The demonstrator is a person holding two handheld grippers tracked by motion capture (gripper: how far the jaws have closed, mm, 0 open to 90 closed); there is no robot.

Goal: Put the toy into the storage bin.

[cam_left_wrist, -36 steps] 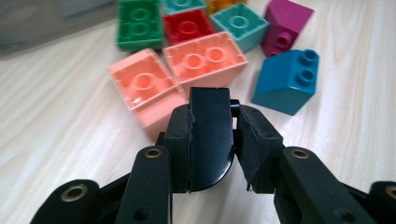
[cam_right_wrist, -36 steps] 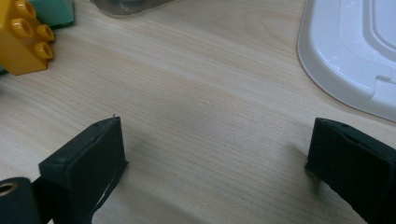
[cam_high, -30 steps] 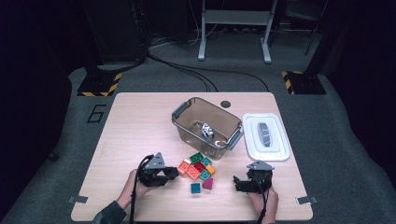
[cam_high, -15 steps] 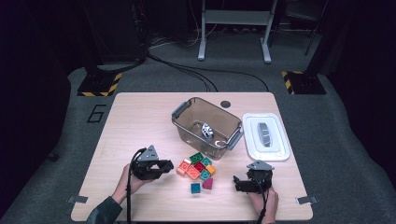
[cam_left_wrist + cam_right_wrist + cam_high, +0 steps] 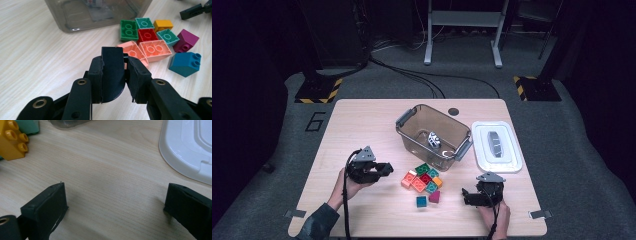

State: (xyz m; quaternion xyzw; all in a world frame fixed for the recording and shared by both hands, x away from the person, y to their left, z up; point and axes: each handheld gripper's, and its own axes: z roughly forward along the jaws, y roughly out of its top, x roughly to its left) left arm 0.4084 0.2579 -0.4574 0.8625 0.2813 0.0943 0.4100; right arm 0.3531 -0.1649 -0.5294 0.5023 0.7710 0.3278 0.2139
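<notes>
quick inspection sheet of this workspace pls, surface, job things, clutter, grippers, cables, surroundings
surface: light wood table, bare around the things.
job's things: loose pile of toy blocks in front of the clear bin; a teal block and a purple block lie apart, nearer the person.
clutter: white lid flat to the right of the bin; a small black and white thing inside the bin.
grippers: left gripper shut, nothing between its jaws, pointing at the pile; right gripper open above bare table.
cables: one cable trails from the left gripper; black cables on the floor.
surroundings: grey floor, hazard-striped feet, a metal stand.
</notes>
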